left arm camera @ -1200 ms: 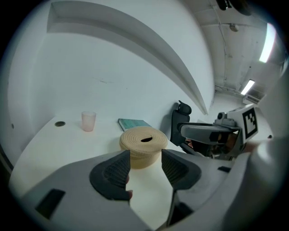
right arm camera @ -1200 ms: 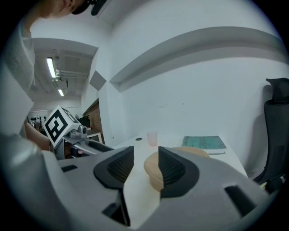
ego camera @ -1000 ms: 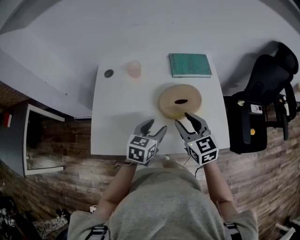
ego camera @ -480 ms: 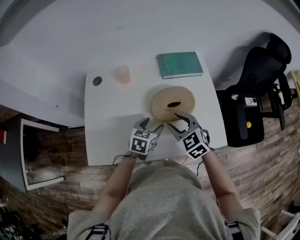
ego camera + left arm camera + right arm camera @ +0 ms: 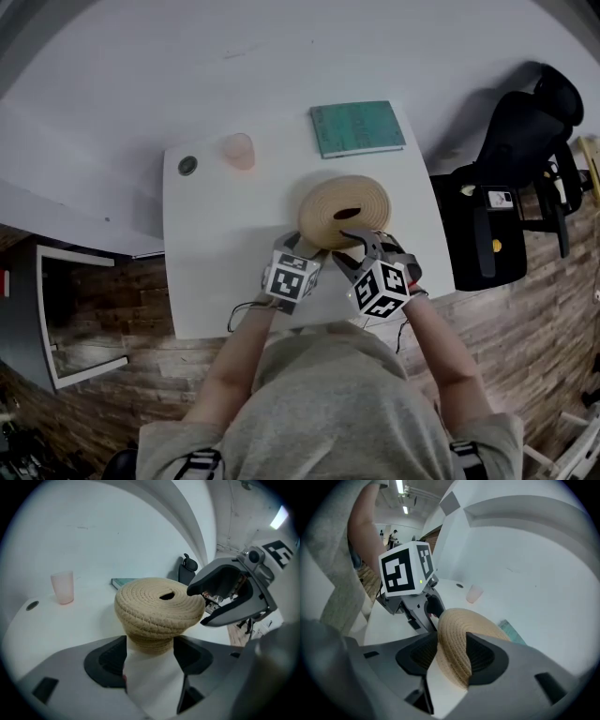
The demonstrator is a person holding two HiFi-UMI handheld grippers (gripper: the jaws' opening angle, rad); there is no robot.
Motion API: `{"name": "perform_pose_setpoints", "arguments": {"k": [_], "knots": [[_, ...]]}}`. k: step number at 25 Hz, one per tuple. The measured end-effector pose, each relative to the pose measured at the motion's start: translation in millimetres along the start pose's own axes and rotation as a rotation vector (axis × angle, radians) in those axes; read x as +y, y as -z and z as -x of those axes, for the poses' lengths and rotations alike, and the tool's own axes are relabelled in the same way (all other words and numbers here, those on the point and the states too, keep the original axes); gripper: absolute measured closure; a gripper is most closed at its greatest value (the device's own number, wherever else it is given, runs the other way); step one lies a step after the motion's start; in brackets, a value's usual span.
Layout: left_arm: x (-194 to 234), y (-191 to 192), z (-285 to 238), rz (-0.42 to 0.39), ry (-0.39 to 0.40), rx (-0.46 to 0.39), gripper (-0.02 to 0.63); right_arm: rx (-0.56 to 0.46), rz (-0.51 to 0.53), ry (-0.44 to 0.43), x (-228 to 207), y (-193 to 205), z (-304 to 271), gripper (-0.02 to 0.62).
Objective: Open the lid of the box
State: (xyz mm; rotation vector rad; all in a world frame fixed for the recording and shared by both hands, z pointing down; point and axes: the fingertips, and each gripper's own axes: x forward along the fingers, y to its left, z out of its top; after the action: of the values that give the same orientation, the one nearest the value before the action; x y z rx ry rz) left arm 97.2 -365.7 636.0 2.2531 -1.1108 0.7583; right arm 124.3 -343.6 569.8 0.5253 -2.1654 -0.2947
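The box is a round woven rope basket (image 5: 344, 211) with a slotted lid, standing near the front right of the white table (image 5: 220, 262). My left gripper (image 5: 307, 246) is at its near left side. In the left gripper view its jaws have just been opening, and the narrower base of the basket (image 5: 150, 644) sits between the tips, with no pad pressing on it. My right gripper (image 5: 359, 240) is at the near right side, rolled over. Its jaws have also opened, and the lid's rim (image 5: 452, 656) lies between them without being pinched.
A pink cup (image 5: 238, 148) and a small dark disc (image 5: 187, 166) stand at the table's far left. A green book (image 5: 357, 127) lies behind the basket. A black office chair (image 5: 520, 178) is right of the table. The table's front edge is just under my hands.
Both grippers have moved forward and down from the table's front edge to the basket's near side. The right gripper has rolled. Both pairs of jaws stand wider.
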Motion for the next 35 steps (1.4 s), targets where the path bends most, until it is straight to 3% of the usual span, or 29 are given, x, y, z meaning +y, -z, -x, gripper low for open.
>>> {"name": "perform_pose_setpoints", "arguments": {"k": [11, 35], "knots": [[-1.8, -0.7, -5.2, -0.002, 0.05, 0.017, 0.314, 0.093, 0.2, -0.046, 8.3, 9.9, -19.6, 0.411], [-2.1, 0.5, -5.2, 0.007, 0.032, 0.04, 0.314, 0.044, 0.173, -0.023, 3.6, 2.0, -11.1, 0.45]]}}
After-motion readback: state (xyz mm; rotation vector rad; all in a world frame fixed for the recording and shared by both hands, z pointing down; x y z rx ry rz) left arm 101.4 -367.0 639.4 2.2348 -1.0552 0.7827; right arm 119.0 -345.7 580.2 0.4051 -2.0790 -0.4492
